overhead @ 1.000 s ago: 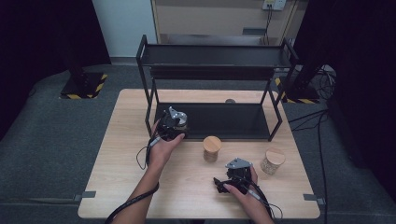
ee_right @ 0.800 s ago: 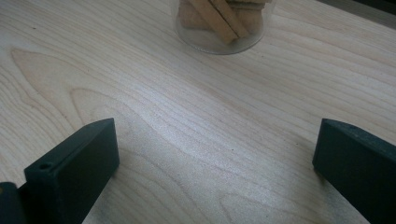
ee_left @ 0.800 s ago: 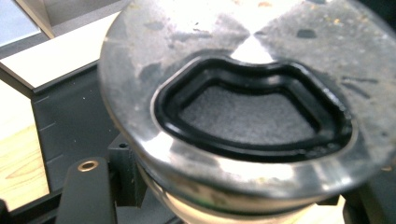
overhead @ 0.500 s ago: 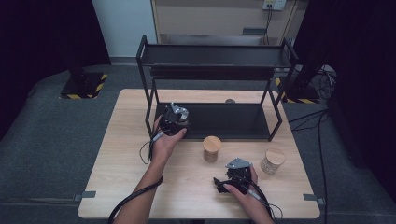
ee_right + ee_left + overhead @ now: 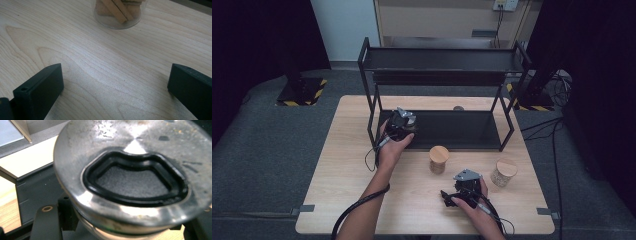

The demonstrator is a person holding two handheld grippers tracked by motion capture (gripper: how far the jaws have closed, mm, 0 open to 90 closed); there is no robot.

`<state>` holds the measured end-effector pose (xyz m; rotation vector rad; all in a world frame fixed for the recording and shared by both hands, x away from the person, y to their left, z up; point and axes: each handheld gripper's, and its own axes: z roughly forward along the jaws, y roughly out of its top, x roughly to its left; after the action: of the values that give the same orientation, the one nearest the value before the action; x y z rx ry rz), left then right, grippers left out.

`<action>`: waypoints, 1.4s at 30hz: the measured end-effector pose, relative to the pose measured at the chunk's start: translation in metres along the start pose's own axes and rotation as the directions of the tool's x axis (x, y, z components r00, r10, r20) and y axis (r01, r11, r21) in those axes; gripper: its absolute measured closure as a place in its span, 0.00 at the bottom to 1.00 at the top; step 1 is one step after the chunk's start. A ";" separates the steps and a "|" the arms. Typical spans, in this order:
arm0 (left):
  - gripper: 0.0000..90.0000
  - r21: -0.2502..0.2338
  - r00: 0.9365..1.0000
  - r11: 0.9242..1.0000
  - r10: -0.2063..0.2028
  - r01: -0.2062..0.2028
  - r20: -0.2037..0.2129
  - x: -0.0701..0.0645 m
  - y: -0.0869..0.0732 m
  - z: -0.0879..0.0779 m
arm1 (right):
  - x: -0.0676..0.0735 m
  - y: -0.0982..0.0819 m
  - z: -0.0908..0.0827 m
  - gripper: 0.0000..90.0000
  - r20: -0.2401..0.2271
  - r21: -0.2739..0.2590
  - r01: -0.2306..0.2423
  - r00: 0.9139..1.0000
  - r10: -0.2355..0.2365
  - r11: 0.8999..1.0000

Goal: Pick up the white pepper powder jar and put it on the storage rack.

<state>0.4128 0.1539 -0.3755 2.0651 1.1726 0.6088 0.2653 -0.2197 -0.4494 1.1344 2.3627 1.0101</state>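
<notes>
Holding the left gripper point(image 5: 398, 126) at the front left corner of the black shelf rack point(image 5: 447, 75), jaws clamped around a metal-lidded jar point(image 5: 130, 175) whose silver lid with a black-rimmed opening is crowding the left gripper view, just above the rack's lower shelf. Resting the right gripper point(image 5: 451, 197) low over the wooden table point(image 5: 342, 165) near its front edge, jaws spread wide with bare wood between them. Pointing toward a clear jar of wooden pieces point(image 5: 120, 11) standing just ahead, with another cork-lidded jar point(image 5: 503, 172) standing off to the right.
</notes>
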 end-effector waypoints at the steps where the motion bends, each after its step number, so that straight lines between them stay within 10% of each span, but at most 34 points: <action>1: 0.33 0.001 1.000 1.000 0.001 -0.001 -0.001 0.000 0.001 0.001 | 0.000 0.000 0.000 0.00 0.000 0.000 0.000 1.000 0.000 1.000; 42: 0.33 -0.004 0.998 0.998 -0.058 0.058 0.000 0.007 -0.012 0.034 | 0.000 0.000 0.000 0.00 0.000 0.000 0.001 1.000 -0.001 1.000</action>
<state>0.4329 0.1528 -0.4065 2.0198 1.2265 0.5834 0.2654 -0.2197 -0.4493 1.1335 2.3631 1.0092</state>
